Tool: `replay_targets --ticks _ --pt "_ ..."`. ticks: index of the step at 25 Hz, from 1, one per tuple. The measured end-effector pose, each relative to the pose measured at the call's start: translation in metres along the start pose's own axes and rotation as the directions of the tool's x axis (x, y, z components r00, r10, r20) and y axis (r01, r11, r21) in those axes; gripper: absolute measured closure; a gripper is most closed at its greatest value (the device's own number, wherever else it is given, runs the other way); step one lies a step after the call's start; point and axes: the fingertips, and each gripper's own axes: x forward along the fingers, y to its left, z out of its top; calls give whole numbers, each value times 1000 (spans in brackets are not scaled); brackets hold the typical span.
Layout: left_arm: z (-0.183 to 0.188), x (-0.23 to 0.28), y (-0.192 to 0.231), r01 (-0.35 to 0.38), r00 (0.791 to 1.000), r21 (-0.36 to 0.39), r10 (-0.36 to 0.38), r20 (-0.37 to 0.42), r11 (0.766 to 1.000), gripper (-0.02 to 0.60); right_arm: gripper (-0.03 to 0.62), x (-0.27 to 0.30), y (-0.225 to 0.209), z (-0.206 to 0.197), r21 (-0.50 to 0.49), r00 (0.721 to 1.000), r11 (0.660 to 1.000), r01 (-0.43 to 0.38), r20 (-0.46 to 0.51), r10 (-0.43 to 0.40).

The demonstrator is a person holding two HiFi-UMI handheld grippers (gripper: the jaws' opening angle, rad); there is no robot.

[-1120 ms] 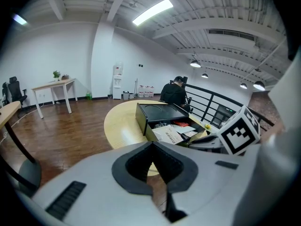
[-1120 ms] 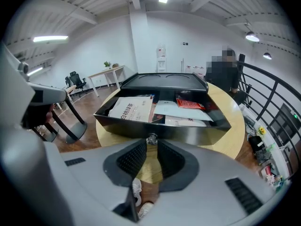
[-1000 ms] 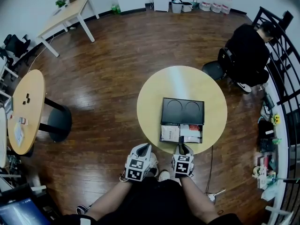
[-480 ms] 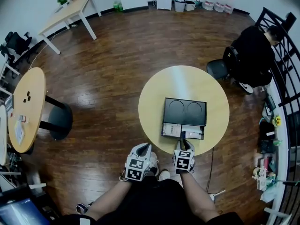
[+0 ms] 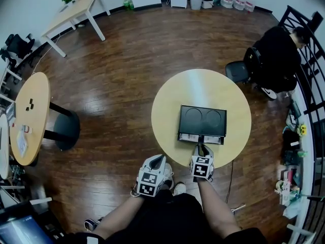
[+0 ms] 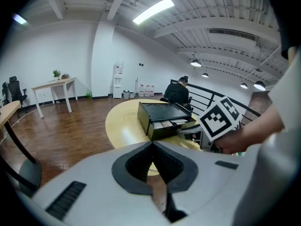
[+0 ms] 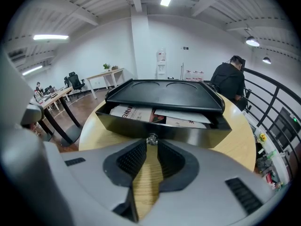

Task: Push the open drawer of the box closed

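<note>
A black box (image 5: 202,120) with two round hollows in its lid sits on the round wooden table (image 5: 172,105). Its drawer (image 5: 200,138) stands out only a narrow strip toward me, and papers (image 7: 136,112) show inside. My right gripper (image 5: 199,145) is shut, with its tips against the small metal knob (image 7: 151,139) on the drawer front (image 7: 188,132). My left gripper (image 5: 156,159) hangs shut and empty off the table's near edge, left of the box. In the left gripper view (image 6: 152,144) the box (image 6: 162,114) lies ahead to the right.
A person in black (image 5: 277,55) sits at the back right by a dark railing (image 5: 310,85). Another round table (image 5: 28,118) stands at the left and a rectangular one (image 5: 76,11) at the back left. Clutter (image 5: 287,156) lies on the floor at the right.
The drawer has slid from wide open to nearly in. My right gripper has moved forward with it against the front. The left gripper has stayed in place.
</note>
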Motion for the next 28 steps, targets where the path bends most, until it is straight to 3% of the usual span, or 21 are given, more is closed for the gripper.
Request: replay_targets --ticks 19,28 --pt "0 9 10 4 1000 -3 -4 -16 1000 581 516 20 -7 22 -57 1000 998 -4 15 5" --pt "-3 12 7 0 1000 -5 -1 -17 1000 581 516 23 -11 26 -11 1000 1000 -2 25 3"
